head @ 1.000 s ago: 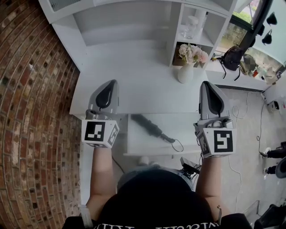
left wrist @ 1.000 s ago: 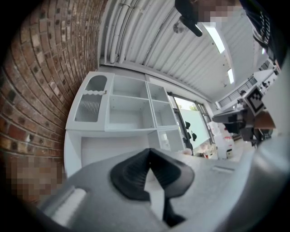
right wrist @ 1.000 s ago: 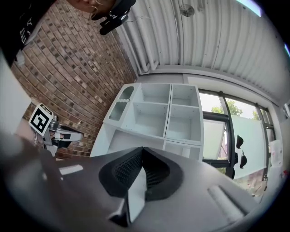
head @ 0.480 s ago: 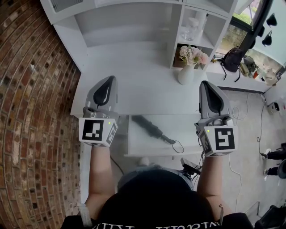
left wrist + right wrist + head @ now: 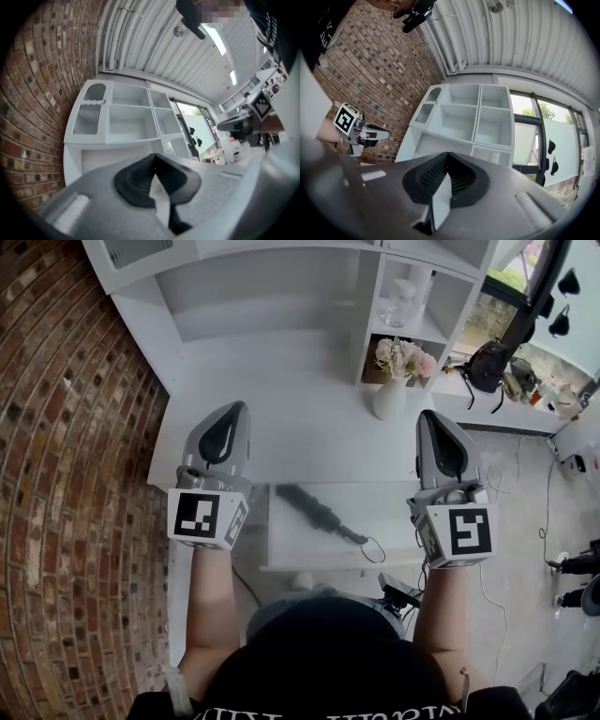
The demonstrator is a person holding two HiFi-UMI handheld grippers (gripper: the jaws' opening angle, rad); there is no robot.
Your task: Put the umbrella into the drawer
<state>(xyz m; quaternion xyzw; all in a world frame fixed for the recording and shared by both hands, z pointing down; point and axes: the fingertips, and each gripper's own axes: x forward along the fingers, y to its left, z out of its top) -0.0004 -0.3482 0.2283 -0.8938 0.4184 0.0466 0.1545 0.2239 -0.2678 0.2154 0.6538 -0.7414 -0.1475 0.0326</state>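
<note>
A black folded umbrella [image 5: 312,506] lies slantwise in the pulled-out white drawer [image 5: 394,521] at the desk's front edge, its wrist loop [image 5: 372,546] toward the near right. My left gripper [image 5: 238,411] hovers over the desk [image 5: 309,427] left of the drawer, shut and holding nothing. My right gripper [image 5: 428,416] hangs at the drawer's right end, also shut and holding nothing. In the left gripper view the left gripper [image 5: 153,157] points slightly up at the shelf unit [image 5: 126,122]. The right gripper [image 5: 447,154] in its own view does the same, with the shelf unit [image 5: 464,122] ahead.
A white vase of flowers [image 5: 391,390] stands at the desk's back right, under a shelf with a glass jar [image 5: 397,298]. A brick wall [image 5: 66,474] runs along the left. A black backpack [image 5: 487,367] sits on the ledge to the right. Cables [image 5: 525,521] lie on the floor.
</note>
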